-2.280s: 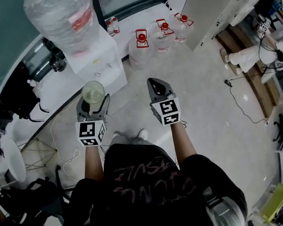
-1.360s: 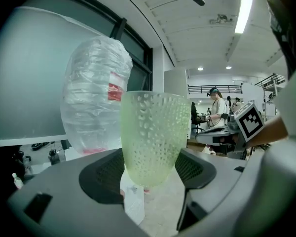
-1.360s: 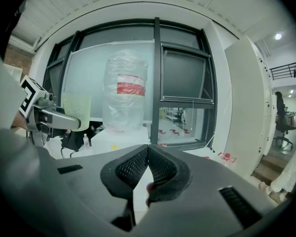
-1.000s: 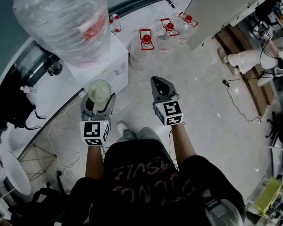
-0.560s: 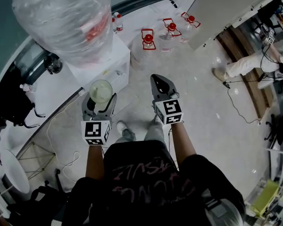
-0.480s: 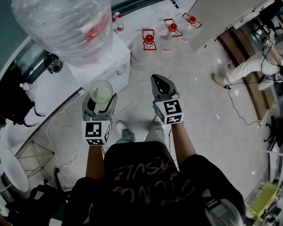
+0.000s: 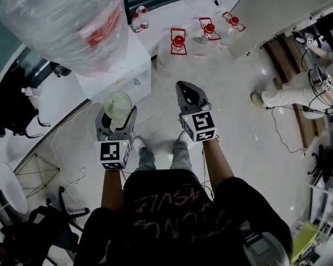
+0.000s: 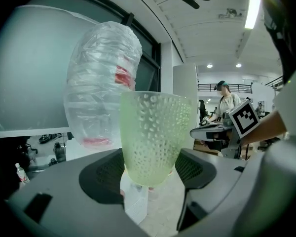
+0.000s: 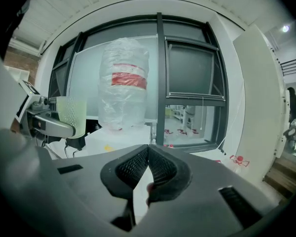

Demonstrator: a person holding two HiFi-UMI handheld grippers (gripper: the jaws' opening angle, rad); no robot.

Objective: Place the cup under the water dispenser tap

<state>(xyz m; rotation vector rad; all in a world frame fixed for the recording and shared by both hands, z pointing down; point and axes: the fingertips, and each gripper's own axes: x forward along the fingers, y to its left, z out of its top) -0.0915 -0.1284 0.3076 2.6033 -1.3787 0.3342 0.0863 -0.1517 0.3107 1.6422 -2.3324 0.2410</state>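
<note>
The left gripper point(image 7: 117, 115) has the cup point(image 8: 155, 137) clamped between its wide-set jaws, which press on the lower part of the pale green, dimpled wall. The cup stands upright, mouth up, well above the floor. The water dispenser point(image 7: 122, 65), a white box with a big clear bottle point(image 7: 61, 21) on top, stands just beyond the cup and a little to the left. Seen from the left gripper, the bottle rises behind the cup's left side. The tap itself cannot be picked out on the dispenser's front. The left hand is the nearer one, so the move looks like a short carry forward and left, keeping the cup vertical. The right gripper point(image 9: 148, 163) is pressed shut on nothing, off to the right.
</note>
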